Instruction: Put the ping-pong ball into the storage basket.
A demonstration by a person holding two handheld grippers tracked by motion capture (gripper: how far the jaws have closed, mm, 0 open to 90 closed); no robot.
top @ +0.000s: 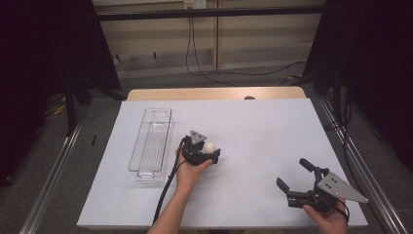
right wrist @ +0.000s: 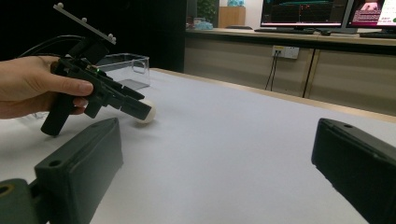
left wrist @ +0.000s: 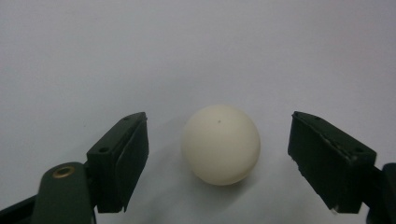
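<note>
A white ball (left wrist: 220, 143) rests on the white-covered surface (top: 263, 126) near its middle, a little toward the left edge, as the left tool (top: 210, 152) reaches around it from the person's side. In the left gripper view the ball sits between the two black jaws, which stand wide apart with a clear gap of bare surface on each side; neither jaw touches it. The left hand (top: 187, 171) grips the tool's handle, and a black cable (top: 165, 192) trails back toward the near edge.

A clear plastic bin (top: 152, 142) lies lengthwise just to the left of that hand, closer to the left edge, with nothing visible inside.

Well apart, near the front right corner, the right tool (top: 293, 176) is held in the right hand (top: 331, 217) just above the surface, its jaws spread wide and holding nothing. The right gripper view looks across the surface between those open jaws to the left tool (right wrist: 140, 108) and the ball (right wrist: 146, 112) beyond, with the bin (right wrist: 126, 70) behind them.
</note>
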